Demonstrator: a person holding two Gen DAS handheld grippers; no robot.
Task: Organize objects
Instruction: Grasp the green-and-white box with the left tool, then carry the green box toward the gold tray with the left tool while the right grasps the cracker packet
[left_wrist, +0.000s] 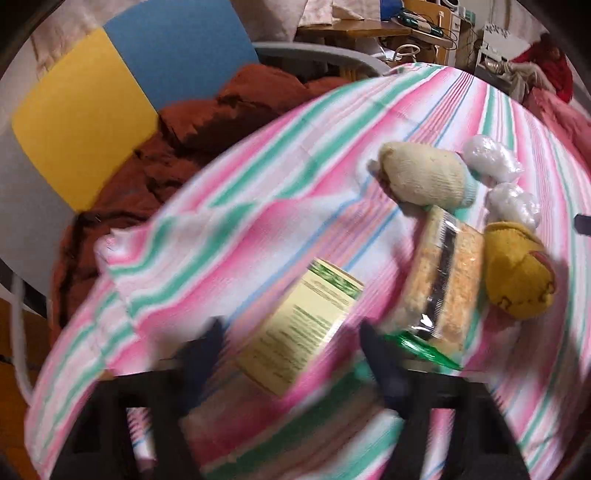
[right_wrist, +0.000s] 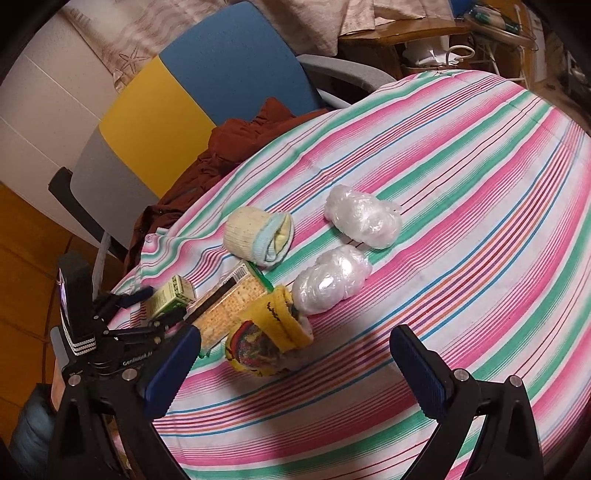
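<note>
Two views: left wrist first, then right wrist.
Left wrist, table: a round table (left_wrist: 295, 155) under a pink, green and white striped cloth carried all the things; the picture was smeared by motion.
Left wrist, landmark: a clear cracker pack (left_wrist: 439, 280) with a dark band lay near the table's edge.
Left wrist, box: a pale green-printed box (left_wrist: 299, 328) lay just left of the cracker pack.
Left wrist, left tool (left_wrist: 291, 350): its dark fingers stood apart, one on each side of the box's near end; I could not tell whether they touched it.
Left wrist, socks: a cream sock roll (left_wrist: 424, 177) lay beyond the cracker pack, a yellow sock roll (left_wrist: 517, 277) just right of it.
Right wrist, right tool (right_wrist: 295, 369): spread wide, holding nothing, above the cloth.
Right wrist, bundles: two clear plastic bundles, one (right_wrist: 364, 216) farther and one (right_wrist: 330, 278) nearer, lay right of the cracker pack (right_wrist: 229, 306).
Right wrist, yellow sock roll (right_wrist: 269, 332): touching the cracker pack and the nearer bundle.
Right wrist, chair: a blue, yellow and grey chair (right_wrist: 192, 85) with rust-coloured clothing (right_wrist: 229, 144) stood beyond the cracker pack.
</note>
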